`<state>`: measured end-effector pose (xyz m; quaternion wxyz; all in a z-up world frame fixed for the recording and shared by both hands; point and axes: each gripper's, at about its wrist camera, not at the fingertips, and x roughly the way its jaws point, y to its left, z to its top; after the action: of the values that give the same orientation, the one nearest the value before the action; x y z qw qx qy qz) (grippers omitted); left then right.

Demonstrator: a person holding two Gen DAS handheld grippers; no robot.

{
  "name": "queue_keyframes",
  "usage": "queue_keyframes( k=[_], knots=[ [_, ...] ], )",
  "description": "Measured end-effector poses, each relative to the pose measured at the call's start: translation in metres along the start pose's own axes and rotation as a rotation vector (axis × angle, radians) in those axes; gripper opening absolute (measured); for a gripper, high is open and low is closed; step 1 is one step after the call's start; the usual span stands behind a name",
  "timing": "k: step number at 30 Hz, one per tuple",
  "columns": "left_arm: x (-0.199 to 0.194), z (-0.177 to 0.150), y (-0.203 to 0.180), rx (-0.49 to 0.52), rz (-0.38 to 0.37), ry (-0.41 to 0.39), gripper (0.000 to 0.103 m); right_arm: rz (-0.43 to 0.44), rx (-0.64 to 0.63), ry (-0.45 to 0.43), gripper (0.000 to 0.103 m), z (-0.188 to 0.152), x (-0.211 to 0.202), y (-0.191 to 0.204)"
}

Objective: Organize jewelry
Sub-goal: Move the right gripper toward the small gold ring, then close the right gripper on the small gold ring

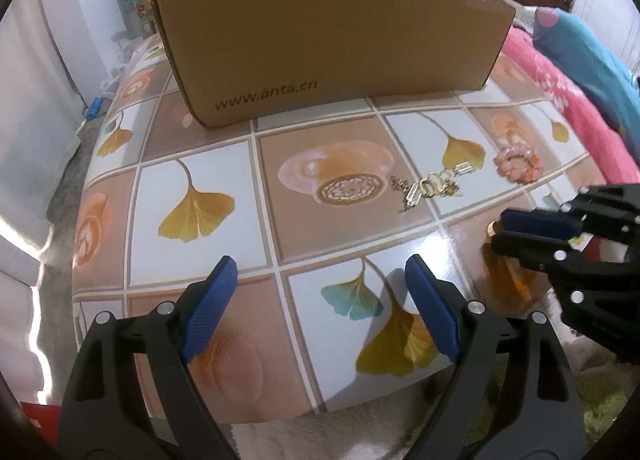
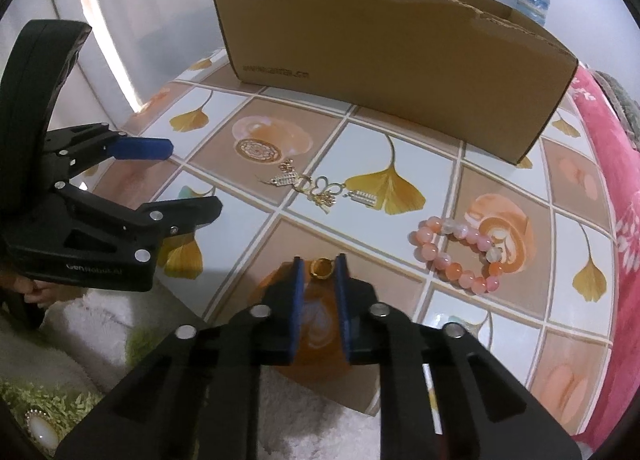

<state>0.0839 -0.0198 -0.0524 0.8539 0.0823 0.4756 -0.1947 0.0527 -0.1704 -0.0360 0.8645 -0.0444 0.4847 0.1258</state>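
My right gripper (image 2: 320, 266) is shut on a gold ring (image 2: 321, 267), held at the fingertips just above the table's front part; it also shows in the left wrist view (image 1: 497, 229), with the ring (image 1: 491, 227) peeking out. My left gripper (image 1: 320, 288) is open and empty over the table's front edge; it also shows in the right wrist view (image 2: 188, 176). A pile of gold earrings and charms (image 2: 316, 188) lies mid-table, also in the left wrist view (image 1: 430, 184). A pink bead bracelet (image 2: 460, 254) lies to its right, also in the left wrist view (image 1: 518, 164).
An open cardboard box (image 1: 332, 40) stands at the back of the tiled-pattern table (image 1: 208, 164); it also shows in the right wrist view (image 2: 400, 68). Pink bedding (image 2: 612, 180) lies along the right. A white fluffy rug (image 2: 80, 340) and a pearl brooch (image 2: 40, 430) are below the front edge.
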Motion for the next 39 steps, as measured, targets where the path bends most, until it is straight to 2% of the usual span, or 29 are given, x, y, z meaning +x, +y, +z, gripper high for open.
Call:
queue_keyframes(
  k=[2, 7, 10, 12, 15, 21, 24, 34, 36, 38, 39],
  knots=[
    [-0.004, 0.001, 0.000, -0.007, -0.022, -0.017, 0.082, 0.014, 0.005, -0.002, 0.006, -0.001, -0.001, 0.000],
    [-0.013, 0.009, -0.012, 0.040, -0.061, -0.073, 0.082, 0.035, 0.066, -0.007, 0.005, 0.000, -0.001, -0.013],
    [-0.010, 0.015, -0.021, 0.074, -0.058, -0.082, 0.080, 0.034, 0.100, -0.012, 0.005, 0.000, -0.002, -0.024],
    [-0.005, 0.020, -0.026, 0.090, -0.041, -0.078, 0.072, 0.026, 0.111, -0.015, 0.005, 0.001, -0.002, -0.028],
    [0.004, 0.028, -0.028, 0.096, -0.022, -0.060, 0.066, 0.029, 0.121, -0.017, 0.005, 0.002, -0.001, -0.032],
    [0.012, 0.035, -0.029, 0.110, -0.004, -0.042, 0.064, 0.044, 0.126, -0.020, 0.005, 0.005, 0.002, -0.033],
    [0.018, 0.036, -0.028, 0.123, 0.028, -0.019, 0.064, 0.058, 0.135, -0.022, 0.005, 0.005, 0.002, -0.036],
    [0.016, 0.035, -0.004, 0.078, 0.094, -0.012, 0.064, 0.078, 0.126, -0.019, 0.006, 0.003, -0.001, -0.038],
    [0.015, 0.034, 0.000, 0.073, 0.106, -0.011, 0.064, 0.108, 0.132, -0.020, 0.009, 0.003, -0.004, -0.040],
    [0.013, 0.034, 0.001, 0.072, 0.108, -0.020, 0.064, 0.133, 0.120, -0.030, 0.034, 0.003, -0.008, -0.037],
    [0.012, 0.034, 0.001, 0.072, 0.105, -0.025, 0.064, 0.135, 0.107, -0.037, 0.039, 0.004, -0.010, -0.034]
  ],
)
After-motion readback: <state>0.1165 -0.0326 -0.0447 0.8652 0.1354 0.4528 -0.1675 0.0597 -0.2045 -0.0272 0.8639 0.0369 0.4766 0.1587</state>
